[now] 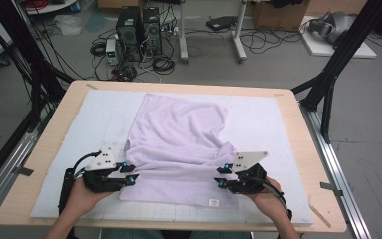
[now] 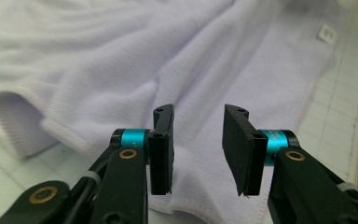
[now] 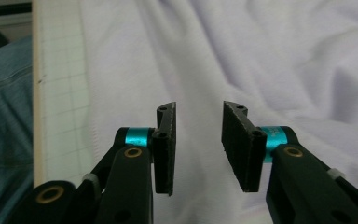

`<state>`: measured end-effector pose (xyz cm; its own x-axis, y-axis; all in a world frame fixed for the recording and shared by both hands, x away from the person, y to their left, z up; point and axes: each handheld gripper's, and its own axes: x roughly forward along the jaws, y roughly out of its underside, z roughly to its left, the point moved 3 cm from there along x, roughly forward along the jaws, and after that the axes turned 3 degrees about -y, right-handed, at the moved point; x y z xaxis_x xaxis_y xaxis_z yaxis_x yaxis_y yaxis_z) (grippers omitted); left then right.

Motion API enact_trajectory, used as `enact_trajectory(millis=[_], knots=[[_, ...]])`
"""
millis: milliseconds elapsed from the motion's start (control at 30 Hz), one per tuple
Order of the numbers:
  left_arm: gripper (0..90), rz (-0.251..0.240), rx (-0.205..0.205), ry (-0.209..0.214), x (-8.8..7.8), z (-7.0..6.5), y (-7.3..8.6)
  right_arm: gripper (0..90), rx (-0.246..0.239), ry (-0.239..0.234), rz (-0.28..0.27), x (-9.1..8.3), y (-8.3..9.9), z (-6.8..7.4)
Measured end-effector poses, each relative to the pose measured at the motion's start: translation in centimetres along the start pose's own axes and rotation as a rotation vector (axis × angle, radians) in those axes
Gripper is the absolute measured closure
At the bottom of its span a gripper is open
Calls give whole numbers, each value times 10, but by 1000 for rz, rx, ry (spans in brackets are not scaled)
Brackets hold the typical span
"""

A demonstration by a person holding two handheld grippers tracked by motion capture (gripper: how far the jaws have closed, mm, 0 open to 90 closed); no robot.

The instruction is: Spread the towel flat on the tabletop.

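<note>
Black jaws fill the bottom of both gripper views, and each pair stands parted with nothing between the pads, only cloth behind the gap. So the left gripper (image 1: 132, 174) and the right gripper (image 1: 222, 177) are both spread and hold nothing; they sit at the two ends of a fold across the lilac towel (image 1: 179, 144), low in the high view. My guess is that the near part has been doubled over and let go, which would explain why the hands flank it symmetrically.

That towel lies in the middle of the white gridded mat (image 1: 278, 129) on the wooden table (image 1: 298, 149), its far edge toward the upper centre of the frame.

From the left gripper view come details the high view blurs: the rolled hem looping at left, and a small white label (image 2: 327, 33) at upper right. At far left of the right gripper view, the table edge meets blue denim (image 3: 7, 107), presumably the person's lap.
</note>
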<state>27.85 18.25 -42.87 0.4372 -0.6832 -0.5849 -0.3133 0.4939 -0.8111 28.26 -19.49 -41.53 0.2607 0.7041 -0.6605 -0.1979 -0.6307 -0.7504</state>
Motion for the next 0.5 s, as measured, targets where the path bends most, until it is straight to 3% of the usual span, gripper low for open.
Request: enact_trajectory(millis=[200,300,367,433,500], knots=[[604,74,8,32,22,-4,14,602,9,-38,85,27,19,3],[529,111,1,46,31,-2,20,592,12,-37,132,37,24,2],[506,108,-1,47,31,-2,20,611,24,-47,117,39,25,0],[527,103,22,28,31,-4,22,659,49,-58,111,40,26,0],[553,98,15,18,32,-4,22,719,54,-66,104,40,26,2]])
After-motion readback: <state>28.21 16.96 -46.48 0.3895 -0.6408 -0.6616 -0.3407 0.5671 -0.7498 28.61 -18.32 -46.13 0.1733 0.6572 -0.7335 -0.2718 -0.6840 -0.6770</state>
